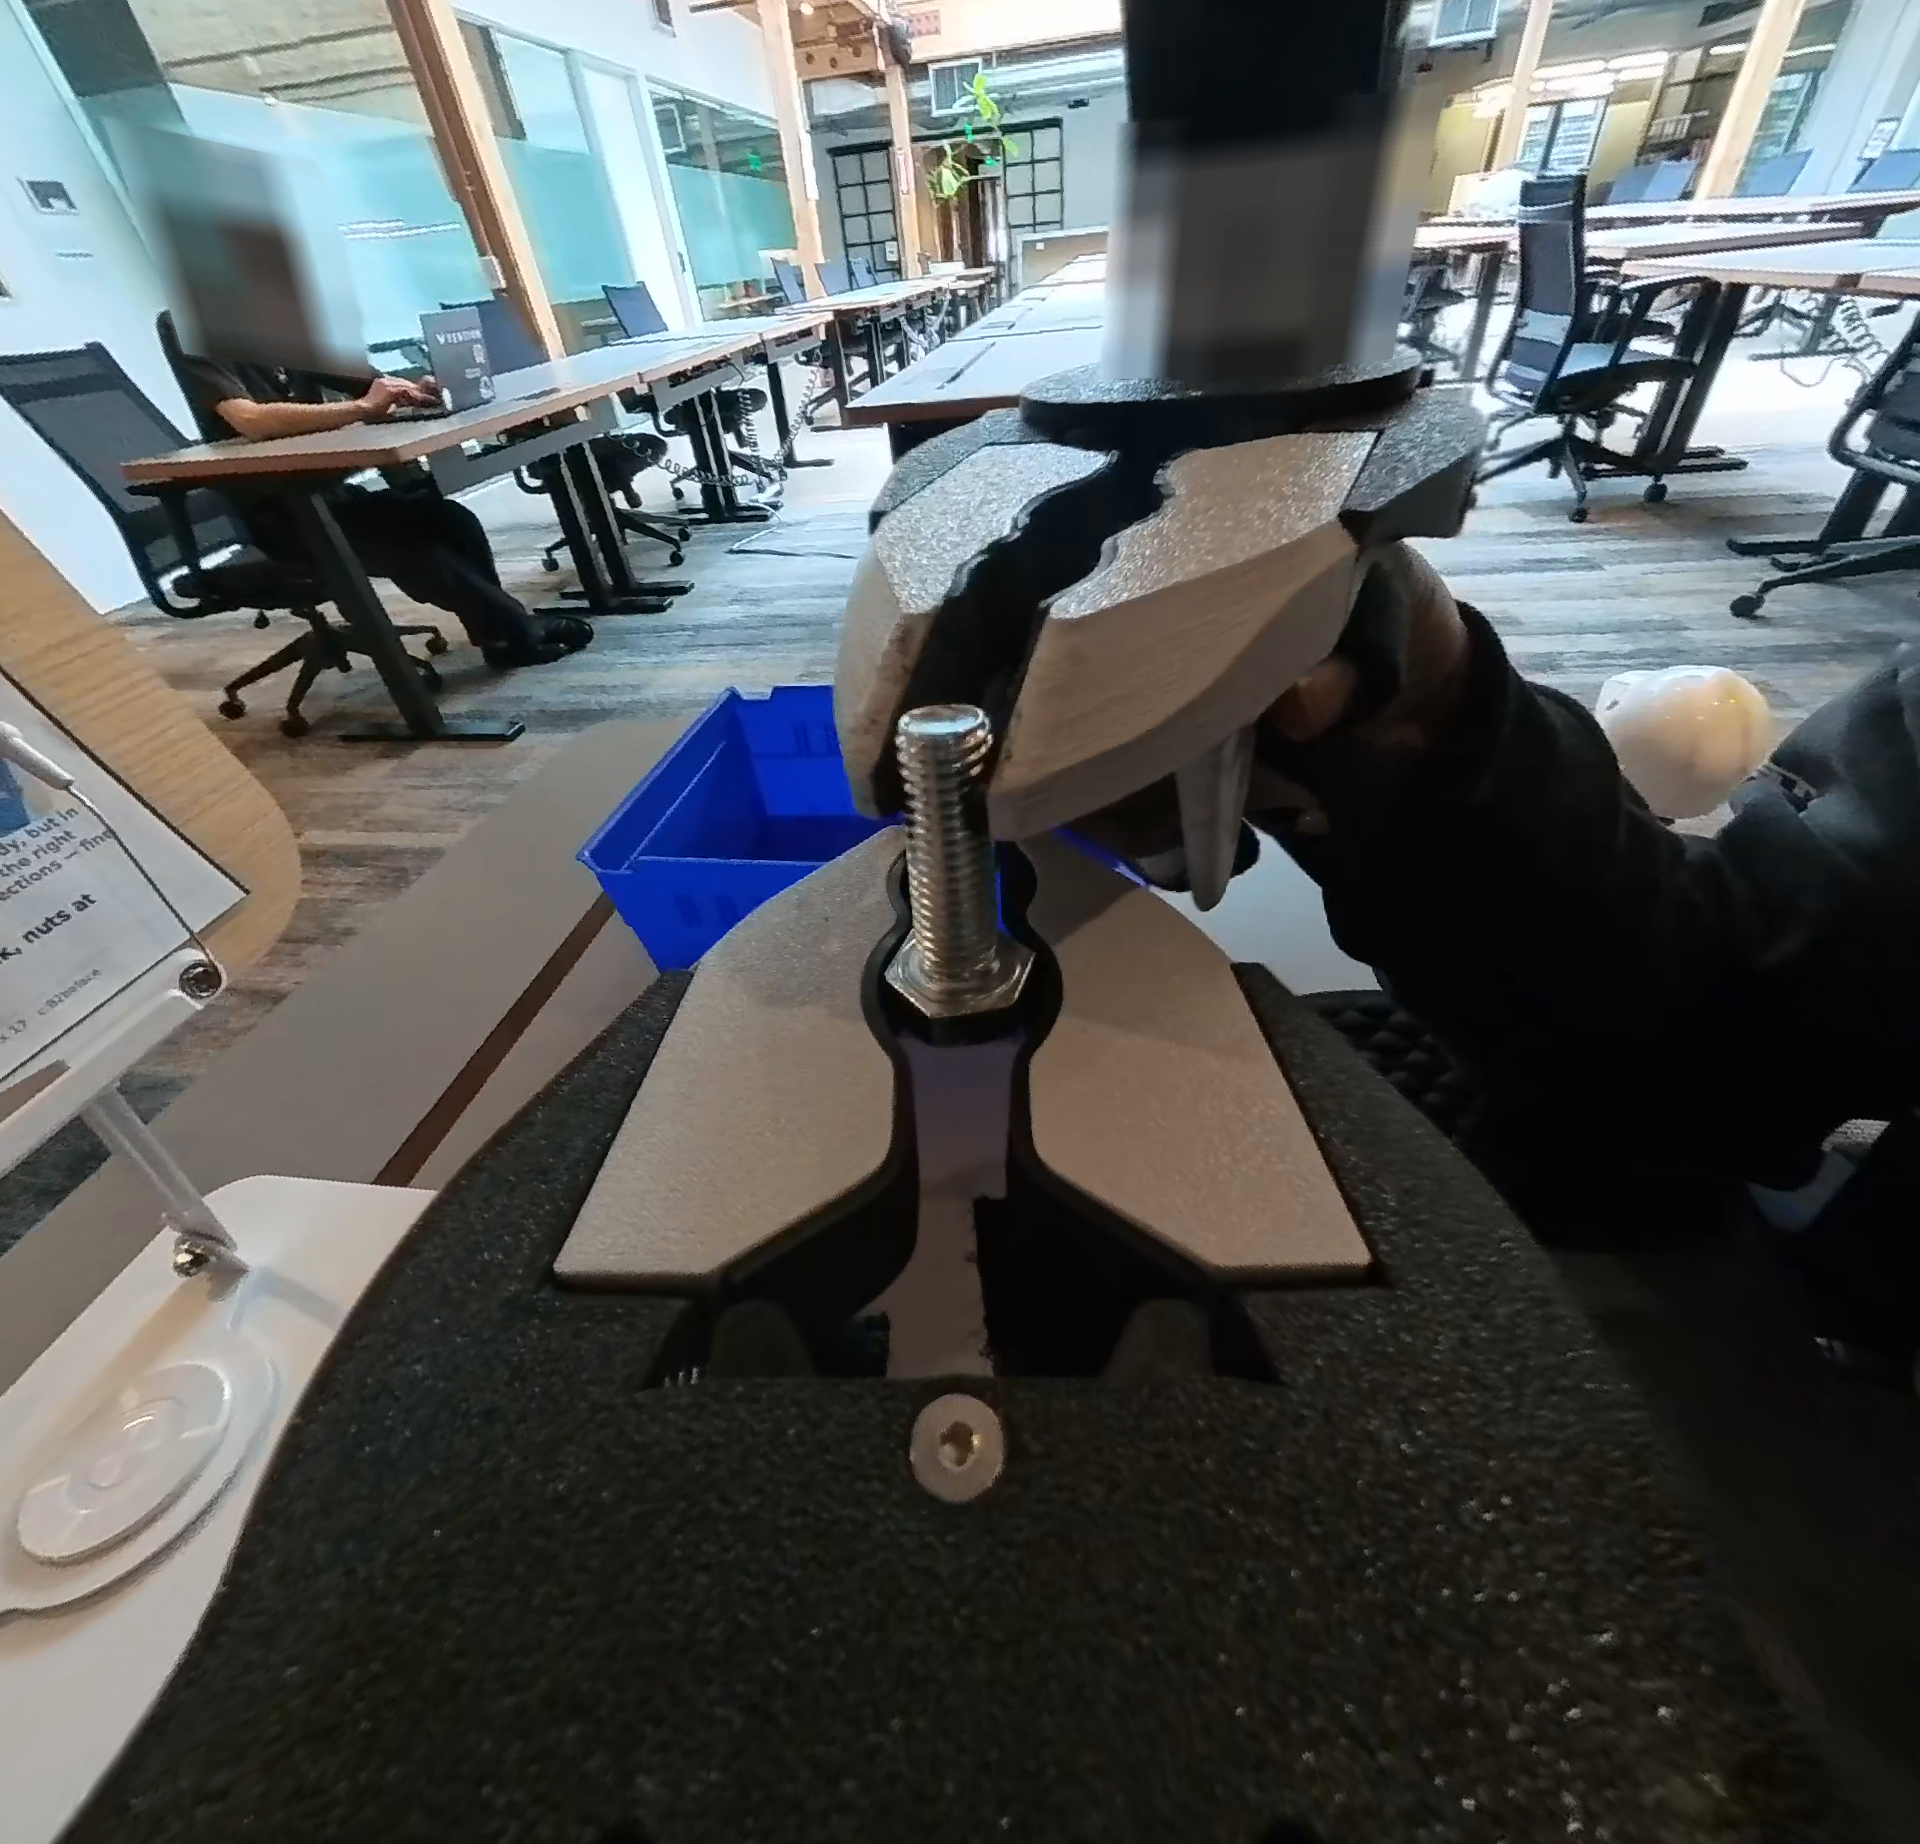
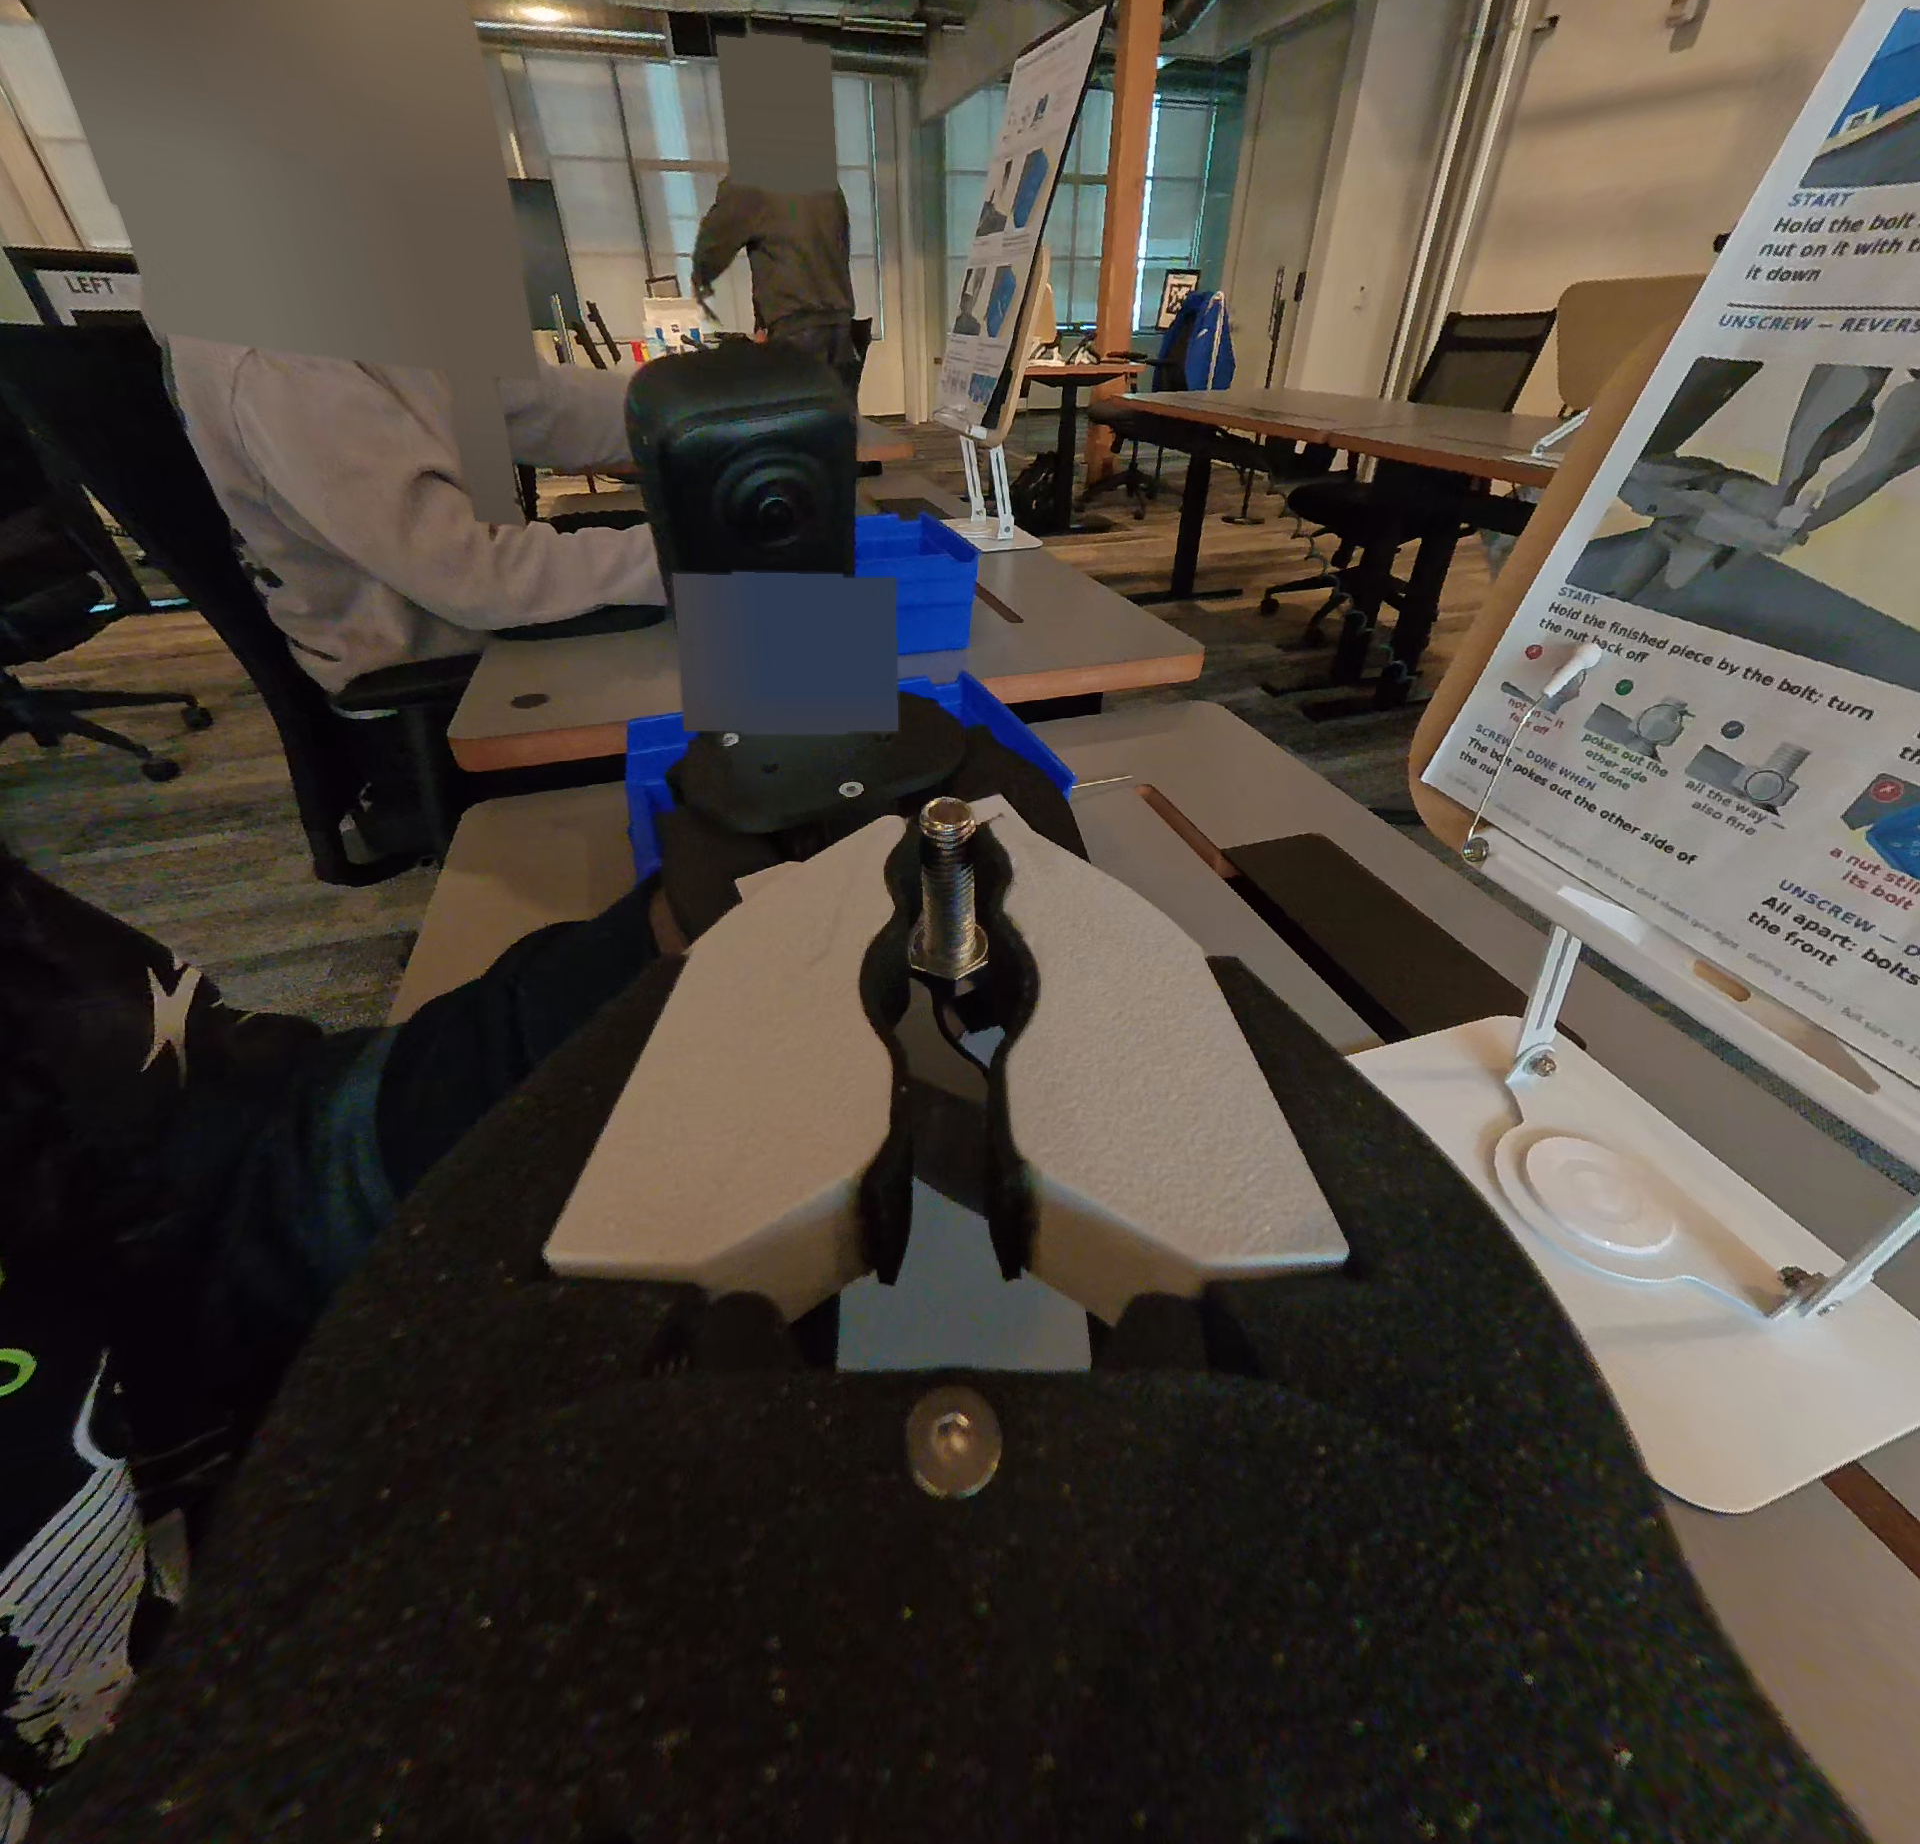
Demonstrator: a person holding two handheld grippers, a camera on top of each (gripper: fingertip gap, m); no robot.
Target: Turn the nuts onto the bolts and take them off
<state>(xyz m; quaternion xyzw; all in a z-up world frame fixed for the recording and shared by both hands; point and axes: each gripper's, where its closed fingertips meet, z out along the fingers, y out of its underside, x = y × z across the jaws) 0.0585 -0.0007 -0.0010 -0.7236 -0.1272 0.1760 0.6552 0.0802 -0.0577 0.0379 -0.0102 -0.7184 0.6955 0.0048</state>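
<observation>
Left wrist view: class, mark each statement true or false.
1. A silver threaded bolt rises from between the left gripper's grey fingers. True.
2. The plastic bin behind the bolt is red. False: the plastic bin is blue.
3. The left gripper is wide open and empty. False: it is shut on the bolt's hexagonal end.
4. A white metal sign stand sits at the left. True.
</observation>
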